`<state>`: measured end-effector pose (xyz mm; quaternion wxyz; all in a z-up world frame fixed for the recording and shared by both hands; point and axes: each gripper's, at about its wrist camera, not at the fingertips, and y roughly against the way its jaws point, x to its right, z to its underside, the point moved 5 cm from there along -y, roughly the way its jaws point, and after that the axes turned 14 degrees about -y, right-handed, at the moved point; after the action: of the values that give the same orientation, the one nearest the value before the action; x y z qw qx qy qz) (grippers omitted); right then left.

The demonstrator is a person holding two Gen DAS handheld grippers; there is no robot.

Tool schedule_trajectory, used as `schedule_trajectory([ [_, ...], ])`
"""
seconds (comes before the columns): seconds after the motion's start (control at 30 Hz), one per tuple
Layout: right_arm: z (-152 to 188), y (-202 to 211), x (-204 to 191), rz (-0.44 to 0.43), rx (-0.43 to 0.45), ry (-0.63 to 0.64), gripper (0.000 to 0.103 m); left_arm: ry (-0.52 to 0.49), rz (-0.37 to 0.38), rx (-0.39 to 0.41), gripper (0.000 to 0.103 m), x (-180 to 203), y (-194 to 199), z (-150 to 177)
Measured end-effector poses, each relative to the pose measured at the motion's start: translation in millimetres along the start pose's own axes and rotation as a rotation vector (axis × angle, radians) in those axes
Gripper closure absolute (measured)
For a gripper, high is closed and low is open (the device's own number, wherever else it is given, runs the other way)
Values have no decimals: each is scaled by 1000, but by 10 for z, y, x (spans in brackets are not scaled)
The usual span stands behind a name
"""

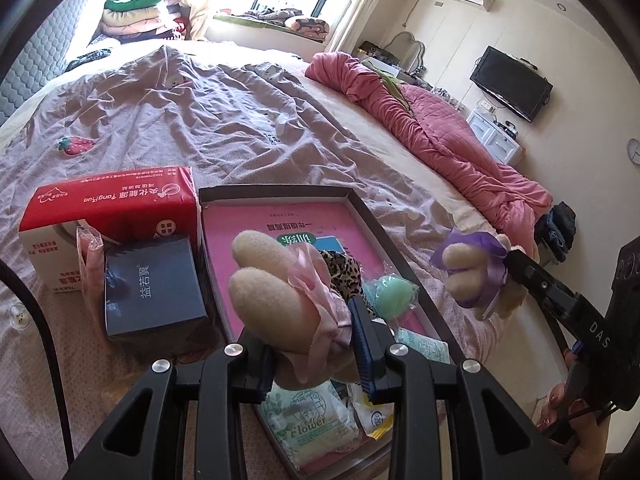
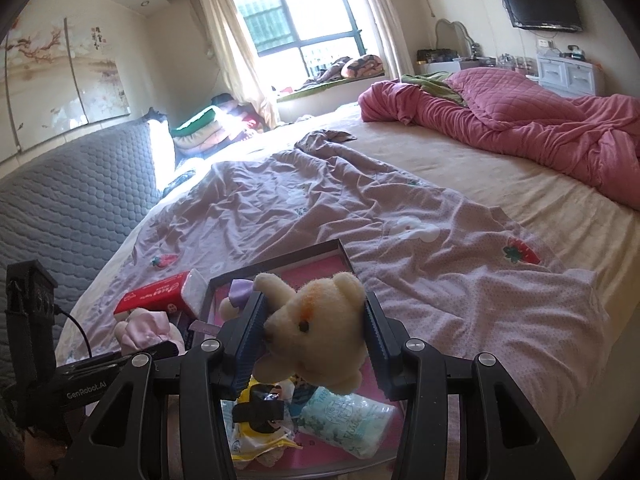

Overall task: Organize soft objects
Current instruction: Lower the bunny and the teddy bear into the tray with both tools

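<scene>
Cream plush bear (image 2: 316, 328), purple-ribboned, fuzzy, orange-browed

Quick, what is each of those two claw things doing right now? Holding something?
Left hand-held gripper: closed on a plush toy in a pink dress.
Right hand-held gripper: closed on a cream plush toy's head.

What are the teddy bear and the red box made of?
The teddy bear looks like fuzzy cream plush: its surface is nubbly and it dents between the pads. The red box seems glossy printed cardboard, with sharp folded edges.
</scene>
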<state>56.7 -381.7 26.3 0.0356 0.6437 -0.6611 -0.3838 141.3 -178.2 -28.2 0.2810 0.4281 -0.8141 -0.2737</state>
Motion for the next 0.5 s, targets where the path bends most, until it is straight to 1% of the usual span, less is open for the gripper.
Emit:
schedule_trajectory([
  [0.17, 12, -31, 5, 5, -6, 4, 54, 39, 16, 18, 70, -79, -81, 7],
  [0.27, 18, -55, 8, 10, -7, 5, 54, 62, 23, 15, 70, -126, -148, 20],
  [0.5, 50, -145, 15, 14, -23, 0, 54, 66, 31, -32, 70, -179, -355, 109],
])
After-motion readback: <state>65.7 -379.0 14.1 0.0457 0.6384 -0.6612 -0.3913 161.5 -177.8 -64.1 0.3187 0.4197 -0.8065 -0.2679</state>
